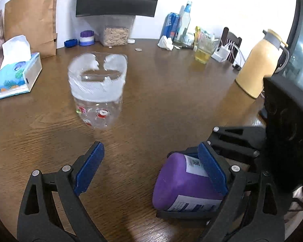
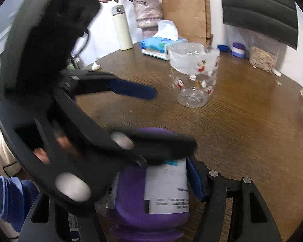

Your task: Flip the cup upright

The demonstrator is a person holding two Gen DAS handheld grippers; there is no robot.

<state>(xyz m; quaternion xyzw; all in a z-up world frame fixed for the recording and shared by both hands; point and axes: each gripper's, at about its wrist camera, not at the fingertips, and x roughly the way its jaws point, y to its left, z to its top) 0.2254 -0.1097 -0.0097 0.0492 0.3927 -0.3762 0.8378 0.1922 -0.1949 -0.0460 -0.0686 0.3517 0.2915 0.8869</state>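
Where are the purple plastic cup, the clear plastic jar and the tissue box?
purple plastic cup [image 1: 177, 179]: left wrist view, its side wall.
clear plastic jar [image 1: 98, 92]: left wrist view, its taped band.
tissue box [image 1: 14, 78]: left wrist view, its printed top.

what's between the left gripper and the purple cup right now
Nothing visible. The purple cup already lies inside the open left gripper, against its right finger pad. The right gripper flanks the cup too. The clear jar stands farther ahead on the table, apart.

Brown wooden table — white wall behind
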